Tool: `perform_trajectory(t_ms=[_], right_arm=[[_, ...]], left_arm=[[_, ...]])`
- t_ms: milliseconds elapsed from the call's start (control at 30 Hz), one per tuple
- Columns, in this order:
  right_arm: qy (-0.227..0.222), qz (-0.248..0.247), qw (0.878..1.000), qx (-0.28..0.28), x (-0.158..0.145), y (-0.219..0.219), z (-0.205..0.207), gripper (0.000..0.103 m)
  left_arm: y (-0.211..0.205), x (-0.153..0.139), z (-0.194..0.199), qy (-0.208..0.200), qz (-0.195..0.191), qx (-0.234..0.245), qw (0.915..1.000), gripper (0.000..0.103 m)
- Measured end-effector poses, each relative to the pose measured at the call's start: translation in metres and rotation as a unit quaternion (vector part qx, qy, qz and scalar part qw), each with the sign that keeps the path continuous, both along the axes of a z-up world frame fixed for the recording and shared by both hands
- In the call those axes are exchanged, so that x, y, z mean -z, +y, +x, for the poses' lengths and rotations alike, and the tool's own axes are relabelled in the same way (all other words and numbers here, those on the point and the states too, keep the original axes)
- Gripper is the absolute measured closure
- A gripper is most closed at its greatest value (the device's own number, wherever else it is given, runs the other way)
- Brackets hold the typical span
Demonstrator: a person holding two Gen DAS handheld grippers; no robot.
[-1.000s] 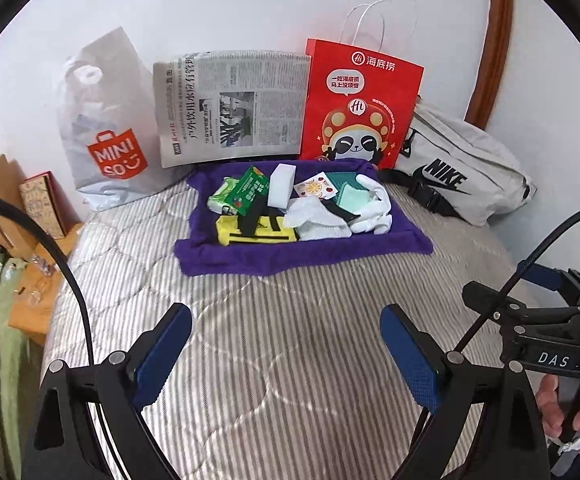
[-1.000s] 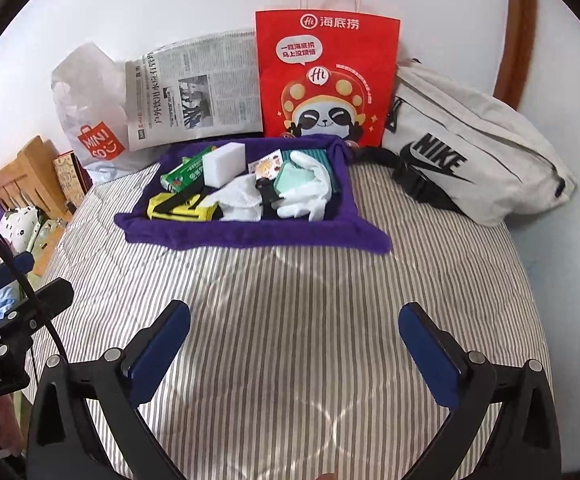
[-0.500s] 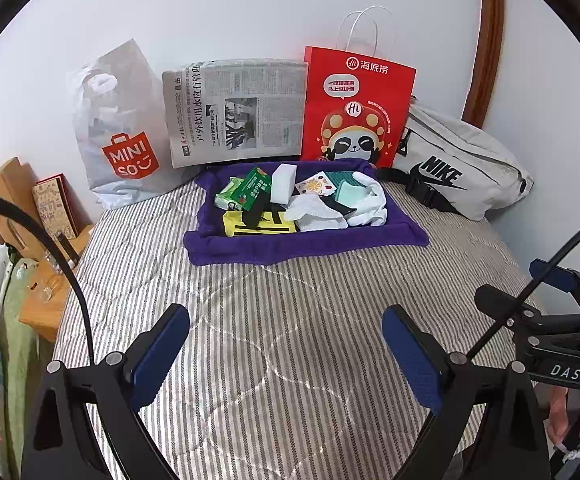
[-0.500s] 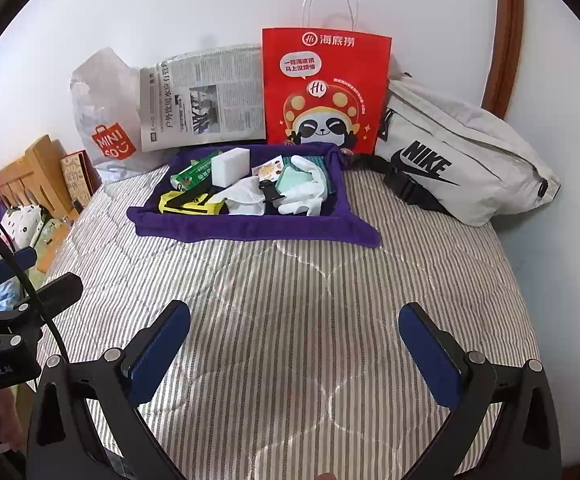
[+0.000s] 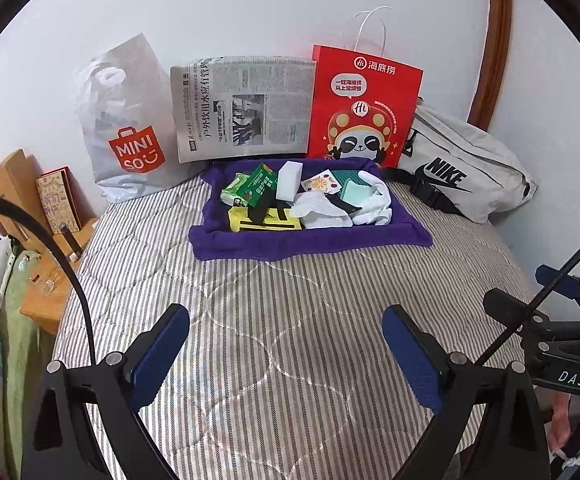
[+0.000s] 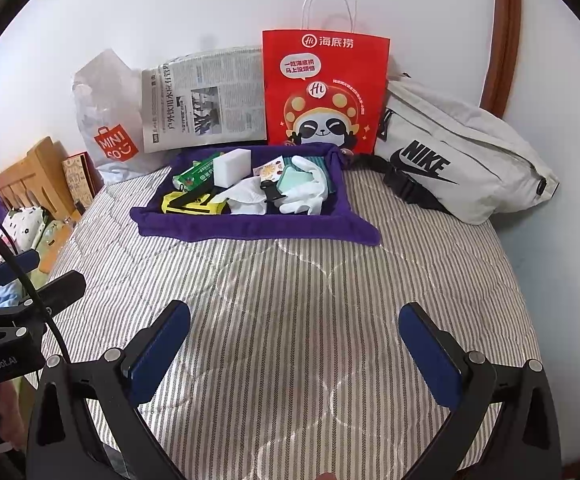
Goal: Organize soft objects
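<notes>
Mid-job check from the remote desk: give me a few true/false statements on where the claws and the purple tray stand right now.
1. Both claws are open and hold nothing. True: the left claw and right claw gape over bare striped bedding.
2. The white sponge block lies on the bedding outside the purple tray. False: it sits inside the tray.
3. The red paper bag stands behind the tray. True.
4. The grey Nike bag lies left of the tray. False: it lies to the right.
</notes>
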State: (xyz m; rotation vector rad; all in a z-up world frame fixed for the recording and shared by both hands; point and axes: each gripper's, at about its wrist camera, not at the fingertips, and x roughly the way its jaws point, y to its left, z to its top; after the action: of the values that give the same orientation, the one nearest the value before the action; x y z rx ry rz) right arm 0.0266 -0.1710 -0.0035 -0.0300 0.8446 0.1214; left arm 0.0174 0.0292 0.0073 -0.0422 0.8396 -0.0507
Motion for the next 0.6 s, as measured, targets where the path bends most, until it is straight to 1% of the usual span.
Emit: perform_trajectory(t_ms=[333,600], right_arm=[[-0.001,0.001,1.0,0.002,0.0003,-0.0042,0.0013,0.0],[-0.002,0.003,1.0,0.001,0.0003,-0.0037,0.0003,0.0]], left_arm=[[0.0016,0.003,-0.0002,0.009,-0.003,0.0,1.0,0.005],[0.0008,0.0034,-0.0002,0.011,0.001,-0.002,0.9999,0.005]])
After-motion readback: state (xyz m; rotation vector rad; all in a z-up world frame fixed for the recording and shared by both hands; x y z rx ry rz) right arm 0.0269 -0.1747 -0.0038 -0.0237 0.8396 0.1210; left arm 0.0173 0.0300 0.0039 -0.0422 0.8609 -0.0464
